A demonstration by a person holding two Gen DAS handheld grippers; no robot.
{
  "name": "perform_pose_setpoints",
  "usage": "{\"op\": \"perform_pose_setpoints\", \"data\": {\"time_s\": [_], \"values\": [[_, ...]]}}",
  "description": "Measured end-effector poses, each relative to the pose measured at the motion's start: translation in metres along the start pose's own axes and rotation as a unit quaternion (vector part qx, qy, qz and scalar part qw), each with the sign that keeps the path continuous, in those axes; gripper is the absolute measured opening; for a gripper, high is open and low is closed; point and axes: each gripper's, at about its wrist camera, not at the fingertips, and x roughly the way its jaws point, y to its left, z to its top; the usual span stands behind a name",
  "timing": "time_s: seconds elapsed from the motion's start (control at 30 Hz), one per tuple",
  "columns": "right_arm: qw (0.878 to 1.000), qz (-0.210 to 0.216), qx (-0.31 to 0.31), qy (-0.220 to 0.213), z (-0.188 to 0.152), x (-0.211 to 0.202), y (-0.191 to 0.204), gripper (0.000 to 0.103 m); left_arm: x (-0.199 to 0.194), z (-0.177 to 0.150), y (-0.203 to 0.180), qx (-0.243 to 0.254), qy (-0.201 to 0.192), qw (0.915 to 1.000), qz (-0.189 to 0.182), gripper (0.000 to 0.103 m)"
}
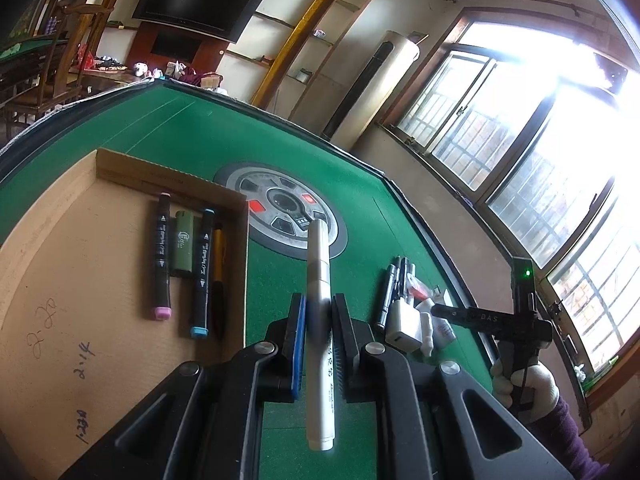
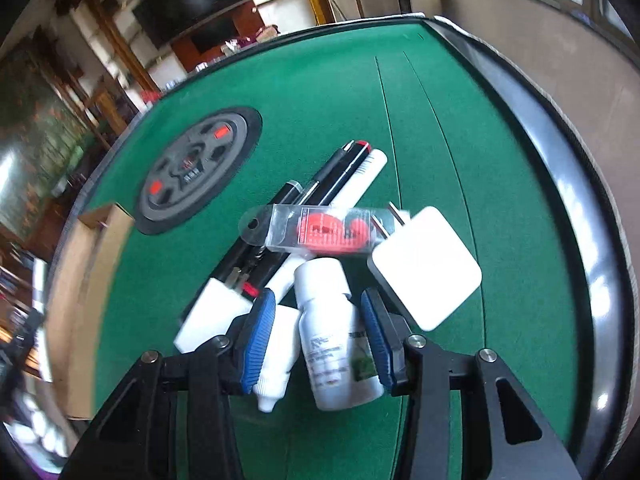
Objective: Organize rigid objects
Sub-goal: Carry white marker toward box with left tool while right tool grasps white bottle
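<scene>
My left gripper (image 1: 320, 312) is shut on a white and silver marker (image 1: 319, 280), held above the green table (image 1: 280, 136), right of the cardboard tray (image 1: 80, 280). The tray holds a pink-capped marker (image 1: 161, 256), a green lighter (image 1: 184, 244), a blue-capped marker (image 1: 202, 276) and a yellow pen (image 1: 218, 264). My right gripper (image 2: 318, 312) is open, its fingers on either side of a white bottle (image 2: 336, 332) in a pile with a small dropper bottle (image 2: 276, 356), a white charger (image 2: 426, 268), a clear pack with red contents (image 2: 320, 230) and black pens (image 2: 336, 172).
A round control dial (image 1: 280, 210) sits in the table's middle. The table's raised black rim (image 2: 560, 168) runs along the right. The same pile (image 1: 408, 308) and the right gripper's body (image 1: 492, 318) show in the left wrist view. Windows stand beyond the table.
</scene>
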Motion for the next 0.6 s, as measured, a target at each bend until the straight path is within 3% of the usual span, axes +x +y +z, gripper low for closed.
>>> {"op": "perform_pose_setpoints", "data": {"time_s": [0.3, 0.37, 0.5, 0.6], "values": [[0.998, -0.052, -0.023, -0.003, -0.014, 0.002, 0.003, 0.044, -0.003, -0.003, 0.006, -0.018, 0.003, 0.9998, -0.012, 0.012], [0.998, -0.058, -0.029, -0.004, -0.014, 0.01, 0.006, 0.036, -0.007, -0.001, 0.007, -0.019, 0.001, 0.9998, -0.009, 0.012], [0.999, -0.038, -0.009, -0.004, -0.018, 0.001, 0.002, 0.033, -0.024, 0.007, 0.019, -0.015, -0.013, 0.9997, 0.015, 0.012], [1.0, -0.016, 0.01, -0.025, -0.021, -0.022, 0.001, 0.033, -0.031, 0.019, 0.038, -0.012, -0.018, 0.9983, 0.055, 0.012]]}}
